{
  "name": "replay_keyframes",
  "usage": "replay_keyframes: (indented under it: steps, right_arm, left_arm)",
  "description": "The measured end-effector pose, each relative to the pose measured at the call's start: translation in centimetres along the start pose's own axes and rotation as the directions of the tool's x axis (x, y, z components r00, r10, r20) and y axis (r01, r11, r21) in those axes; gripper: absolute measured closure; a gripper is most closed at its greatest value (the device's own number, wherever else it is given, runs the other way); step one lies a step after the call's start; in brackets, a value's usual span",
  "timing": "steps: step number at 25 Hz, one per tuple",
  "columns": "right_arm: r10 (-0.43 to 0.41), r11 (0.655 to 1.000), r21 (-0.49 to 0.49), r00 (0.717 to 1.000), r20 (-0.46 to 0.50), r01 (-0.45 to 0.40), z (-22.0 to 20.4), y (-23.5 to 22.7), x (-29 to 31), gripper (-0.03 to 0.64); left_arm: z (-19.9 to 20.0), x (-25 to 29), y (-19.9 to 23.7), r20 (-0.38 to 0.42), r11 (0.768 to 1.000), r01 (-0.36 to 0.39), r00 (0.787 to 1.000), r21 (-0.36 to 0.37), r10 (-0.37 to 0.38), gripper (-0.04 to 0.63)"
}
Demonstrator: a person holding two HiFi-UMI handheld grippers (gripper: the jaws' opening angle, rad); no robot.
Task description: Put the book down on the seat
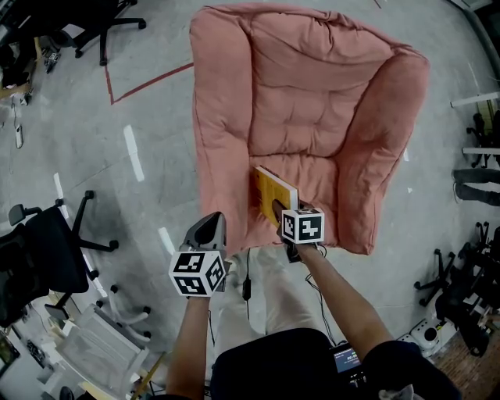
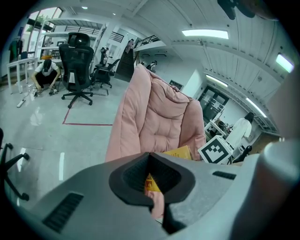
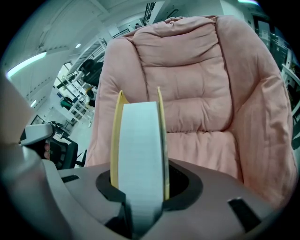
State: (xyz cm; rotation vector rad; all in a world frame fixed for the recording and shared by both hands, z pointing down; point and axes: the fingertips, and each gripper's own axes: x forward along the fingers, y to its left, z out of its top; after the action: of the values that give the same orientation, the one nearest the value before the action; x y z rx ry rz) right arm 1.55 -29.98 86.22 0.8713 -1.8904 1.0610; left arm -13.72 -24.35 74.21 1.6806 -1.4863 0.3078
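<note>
My right gripper point(image 1: 281, 214) is shut on a yellow book point(image 1: 270, 194), gripping its lower end. The book stands on edge over the front of the pink armchair's seat point(image 1: 316, 173), white page edges point(image 3: 138, 154) facing the right gripper's camera. I cannot tell whether it touches the cushion. The padded pink chair point(image 3: 192, 79) fills the right gripper view behind the book. My left gripper point(image 1: 208, 228) hangs left of the chair's front corner, jaws together and holding nothing. In the left gripper view the book point(image 2: 178, 153) shows past the jaws, beside the right gripper's marker cube point(image 2: 216, 149).
Black office chairs stand at the left point(image 1: 43, 254) and far left corner point(image 1: 101, 23). A red tape line point(image 1: 144, 82) marks the concrete floor. More chair bases crowd the right side point(image 1: 461, 289). A person crouches in the distance point(image 2: 46, 72).
</note>
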Motion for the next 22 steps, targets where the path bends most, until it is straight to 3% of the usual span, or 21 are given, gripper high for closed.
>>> replay_keyframes:
  steps: [10, 22]
  right_arm:
    - [0.064, 0.998, 0.001, 0.998, 0.029, -0.064, 1.5, 0.7, 0.0, 0.46]
    - [0.075, 0.997, -0.007, 0.997, 0.028, -0.075, 1.6, 1.4, -0.1, 0.457]
  left_arm:
    - [-0.6, -0.1, 0.7, -0.005, 0.999, -0.003, 1.0, -0.032, 0.003, 0.591]
    - [-0.7, -0.2, 0.9, -0.008, 0.999, 0.002, 1.0, -0.041, -0.002, 0.591]
